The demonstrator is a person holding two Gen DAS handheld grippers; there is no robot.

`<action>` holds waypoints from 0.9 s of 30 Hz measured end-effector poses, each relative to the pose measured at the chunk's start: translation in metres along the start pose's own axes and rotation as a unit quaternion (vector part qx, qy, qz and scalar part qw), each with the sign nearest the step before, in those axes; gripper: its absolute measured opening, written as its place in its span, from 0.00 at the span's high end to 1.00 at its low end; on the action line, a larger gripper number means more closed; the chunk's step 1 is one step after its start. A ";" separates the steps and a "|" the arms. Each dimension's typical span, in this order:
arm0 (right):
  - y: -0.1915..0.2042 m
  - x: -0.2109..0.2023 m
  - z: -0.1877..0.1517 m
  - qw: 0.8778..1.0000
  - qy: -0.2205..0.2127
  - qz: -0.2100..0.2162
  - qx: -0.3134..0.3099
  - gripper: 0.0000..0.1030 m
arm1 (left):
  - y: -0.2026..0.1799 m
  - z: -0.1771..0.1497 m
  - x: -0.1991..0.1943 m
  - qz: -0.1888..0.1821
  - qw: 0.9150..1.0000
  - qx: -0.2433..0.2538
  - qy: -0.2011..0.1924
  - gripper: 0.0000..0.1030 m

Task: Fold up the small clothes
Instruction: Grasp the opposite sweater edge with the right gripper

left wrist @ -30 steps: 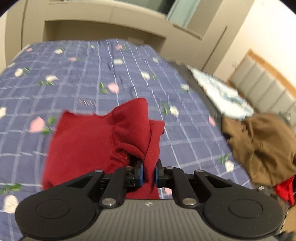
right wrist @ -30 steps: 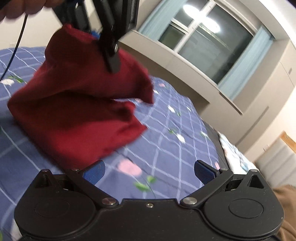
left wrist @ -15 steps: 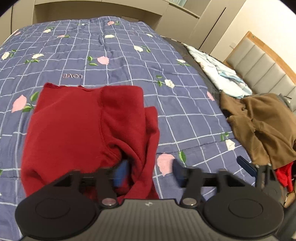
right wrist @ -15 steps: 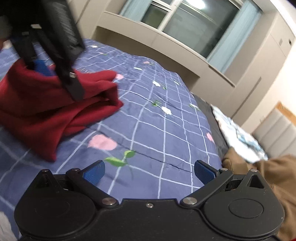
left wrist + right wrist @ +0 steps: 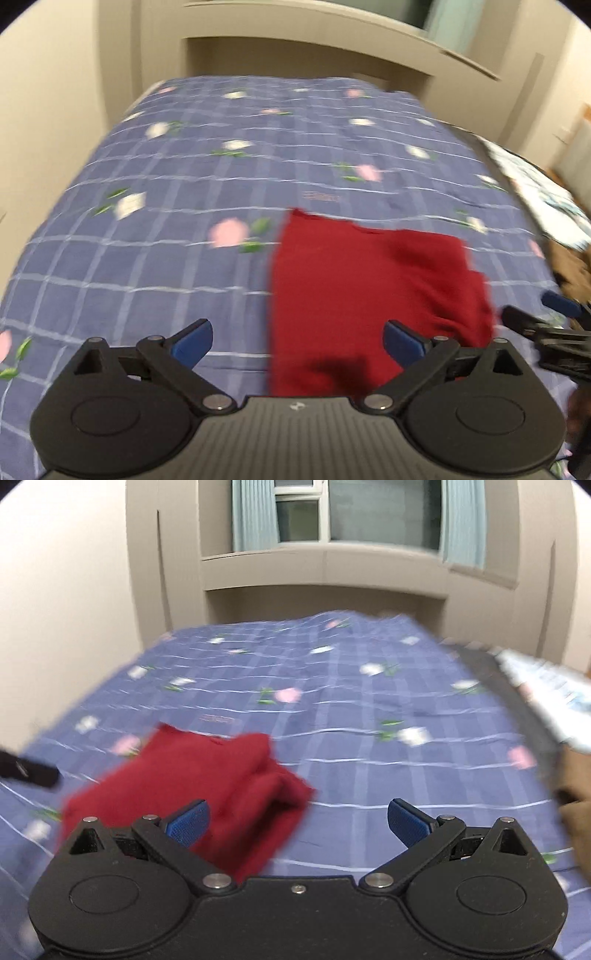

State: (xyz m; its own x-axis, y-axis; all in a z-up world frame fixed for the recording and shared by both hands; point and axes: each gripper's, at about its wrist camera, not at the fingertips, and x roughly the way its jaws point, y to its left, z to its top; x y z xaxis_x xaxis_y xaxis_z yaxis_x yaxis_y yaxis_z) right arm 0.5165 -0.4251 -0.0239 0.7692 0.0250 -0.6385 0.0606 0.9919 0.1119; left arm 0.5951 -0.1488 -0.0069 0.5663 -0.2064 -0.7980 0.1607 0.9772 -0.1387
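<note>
Jaws: I read both the left gripper (image 5: 297,341) and right gripper (image 5: 297,821) spread wide, gripping nothing.
Garment: red cloth (image 5: 373,291) lies folded on the blue checked bedspread (image 5: 166,258), touching neither gripper.

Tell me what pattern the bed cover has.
Blue-purple bed cover with a white grid and small flowers, clearest in the left wrist view.

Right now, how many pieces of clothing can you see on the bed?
2: a folded red garment lying on the blue quilt, and a brown garment at the right edge, mostly cut off. Others may be hidden out of frame.
</note>
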 end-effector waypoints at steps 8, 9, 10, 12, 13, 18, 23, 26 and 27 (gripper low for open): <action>-0.001 0.045 0.020 0.988 0.087 0.076 0.099 0.06 | 0.041 -0.032 0.023 -0.041 0.995 -0.081 0.045 0.02; -0.002 0.048 0.021 0.988 0.089 0.077 0.102 0.09 | 0.041 -0.038 0.025 -0.052 0.994 -0.080 0.052 0.02; -0.005 0.052 0.023 0.987 0.093 0.076 0.108 0.14 | 0.041 -0.044 0.028 -0.060 0.993 -0.078 0.062 0.02; -0.008 0.062 0.028 0.984 0.102 0.071 0.126 0.26 | 0.038 -0.054 0.034 -0.074 0.991 -0.074 0.082 0.05; -0.011 0.066 0.029 0.983 0.104 0.070 0.135 0.38 | 0.038 -0.058 0.037 -0.080 0.990 -0.074 0.091 0.08; -0.014 0.070 0.037 0.985 0.096 0.068 0.123 0.84 | 0.042 -0.068 0.042 -0.109 0.985 -0.078 0.109 0.78; -0.022 0.061 0.048 0.993 0.055 0.081 0.067 0.85 | 0.038 -0.068 0.034 -0.135 0.986 -0.037 0.092 0.93; -0.029 0.072 0.042 0.995 0.065 0.070 0.036 0.83 | 0.035 -0.068 0.036 -0.132 0.987 -0.015 0.095 0.95; -0.031 0.079 0.039 0.994 0.076 0.064 0.032 0.82 | 0.033 -0.069 0.037 -0.127 0.987 -0.009 0.096 0.94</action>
State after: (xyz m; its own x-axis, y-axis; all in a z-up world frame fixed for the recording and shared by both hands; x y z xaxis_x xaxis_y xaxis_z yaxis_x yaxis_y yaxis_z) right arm 0.5997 -0.4585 -0.0482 0.6682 0.1748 -0.7231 0.0125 0.9692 0.2459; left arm 0.5661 -0.1205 -0.0816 0.3452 -0.4342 -0.8321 0.2625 0.8958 -0.3585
